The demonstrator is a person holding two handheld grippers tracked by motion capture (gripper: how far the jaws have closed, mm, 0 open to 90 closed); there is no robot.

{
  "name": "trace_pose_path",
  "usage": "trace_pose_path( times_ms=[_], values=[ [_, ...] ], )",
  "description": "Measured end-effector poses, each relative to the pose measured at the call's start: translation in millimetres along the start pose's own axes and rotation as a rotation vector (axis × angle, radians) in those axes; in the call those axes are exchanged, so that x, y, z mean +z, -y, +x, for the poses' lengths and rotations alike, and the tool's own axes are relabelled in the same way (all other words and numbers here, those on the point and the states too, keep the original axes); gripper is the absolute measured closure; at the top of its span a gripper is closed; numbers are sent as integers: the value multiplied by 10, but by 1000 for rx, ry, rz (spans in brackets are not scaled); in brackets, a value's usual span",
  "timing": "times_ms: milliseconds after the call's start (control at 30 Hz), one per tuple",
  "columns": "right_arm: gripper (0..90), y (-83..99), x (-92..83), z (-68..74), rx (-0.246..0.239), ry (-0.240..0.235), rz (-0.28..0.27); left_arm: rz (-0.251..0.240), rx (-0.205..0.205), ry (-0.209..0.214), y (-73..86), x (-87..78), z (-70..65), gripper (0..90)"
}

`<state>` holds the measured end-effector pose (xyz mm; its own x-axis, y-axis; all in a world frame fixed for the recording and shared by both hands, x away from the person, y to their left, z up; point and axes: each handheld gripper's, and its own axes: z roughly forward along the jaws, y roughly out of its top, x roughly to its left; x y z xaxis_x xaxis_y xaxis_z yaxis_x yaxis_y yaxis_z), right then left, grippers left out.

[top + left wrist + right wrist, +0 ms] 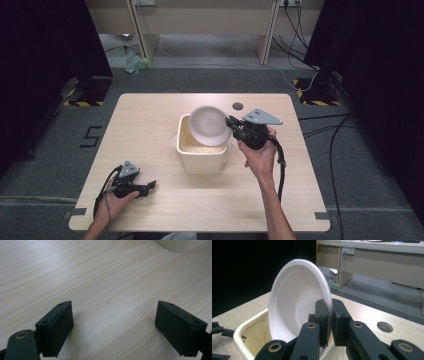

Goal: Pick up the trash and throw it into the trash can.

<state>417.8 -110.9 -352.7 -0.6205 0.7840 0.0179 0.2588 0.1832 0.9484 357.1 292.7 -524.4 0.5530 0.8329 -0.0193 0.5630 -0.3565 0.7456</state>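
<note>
Hands come in from the bottom of the high view. At centre frame the right gripper (231, 121) pinches the rim of a white foam bowl (209, 125), tipped on edge over a cream plastic tub (202, 161) on the wooden table (150, 130). Lower left, the left gripper (150, 186) rests with jaws spread, holding nothing

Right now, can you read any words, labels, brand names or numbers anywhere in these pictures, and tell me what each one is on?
None readable on the white bowl, the cream tub, the table or either tool.
A black mark shaped like "5" or "S" is taped on the floor left of the table; which one, I cannot tell.
The wall socket is too small to show any print.
</note>
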Motion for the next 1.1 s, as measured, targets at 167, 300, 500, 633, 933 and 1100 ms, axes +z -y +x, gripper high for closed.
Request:
trace_pose_path(
  times_ms=[167, 300, 500, 633, 933, 1100],
  values=[
    [844, 37, 82, 23, -3, -6, 28, 0, 0, 0, 0, 0, 0, 141],
    [842, 58, 135, 33, -11, -12, 38, 0, 0, 0, 0, 0, 0, 141],
    [699, 77, 178, 10, 40, -43, 42, 0, 0, 1, 0, 0, 0, 142],
    [638, 75, 141, -41, 56, -19, 27, 1, 0, 1, 0, -1, 1, 141],
    [538, 112, 55, -112, 74, 13, 32, 0, 0, 1, 0, 0, 1, 141],
    [469, 142, 40, -132, 78, 20, 38, 0, 0, 0, 0, 0, 1, 142]
  ],
)
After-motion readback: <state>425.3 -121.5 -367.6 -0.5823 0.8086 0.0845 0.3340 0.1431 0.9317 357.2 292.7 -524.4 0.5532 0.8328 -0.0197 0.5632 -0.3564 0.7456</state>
